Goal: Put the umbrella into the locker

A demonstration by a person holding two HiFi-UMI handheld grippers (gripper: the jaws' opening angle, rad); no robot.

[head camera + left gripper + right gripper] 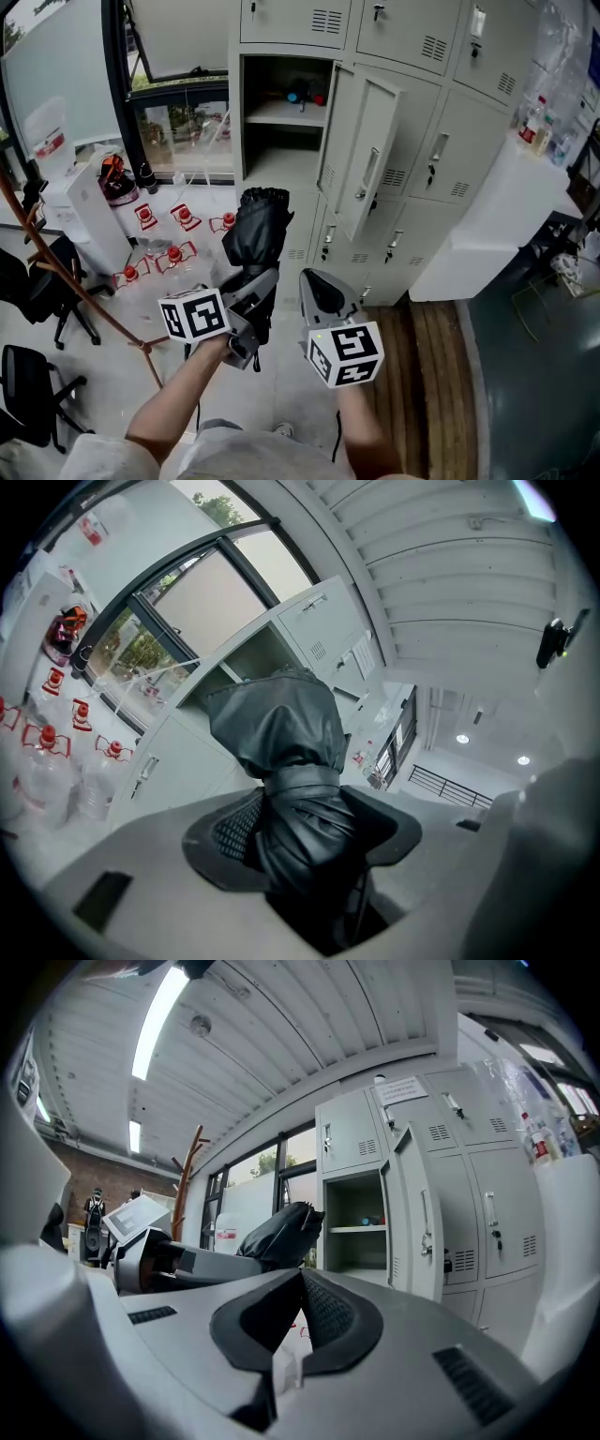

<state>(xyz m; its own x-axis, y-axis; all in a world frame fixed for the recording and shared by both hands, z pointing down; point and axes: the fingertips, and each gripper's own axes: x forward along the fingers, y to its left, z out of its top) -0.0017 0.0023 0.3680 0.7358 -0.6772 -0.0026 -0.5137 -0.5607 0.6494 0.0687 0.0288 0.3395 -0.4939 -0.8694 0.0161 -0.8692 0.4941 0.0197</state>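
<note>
The black folded fabric umbrella (251, 230) is being gripped around its strapped, bundled middle by the left claw (255, 289), with cloth being squeezed between both pads. It is being held out in the air, pointing towards the pale grey metal locker bank (469, 141), and is not yet inside. The right claw (323, 286) is being kept clenched on nothing, its jaws meeting at the tips, just beside the left one.

The open locker compartment (281, 169) is being faced almost head-on, with its grey metal door (368, 169) standing swung out to the right. The compartment is being divided by an inner shelf (281, 112) carrying small red and blue items - the roomier bay beneath it is being judged the better target.

The approach seems to be the step in hand. It would be done well if the umbrella's free end were being aimed at the middle of the lower bay, kept clear of the door edge and the shelf lip, and pushed in far enough for its weight to be taken by the bay floor before the grip is being loosened. The loose fabric at the tip is likely to snag, so a slow, straight entry is being advised - with the right claw being kept ready to steady the door.
</note>
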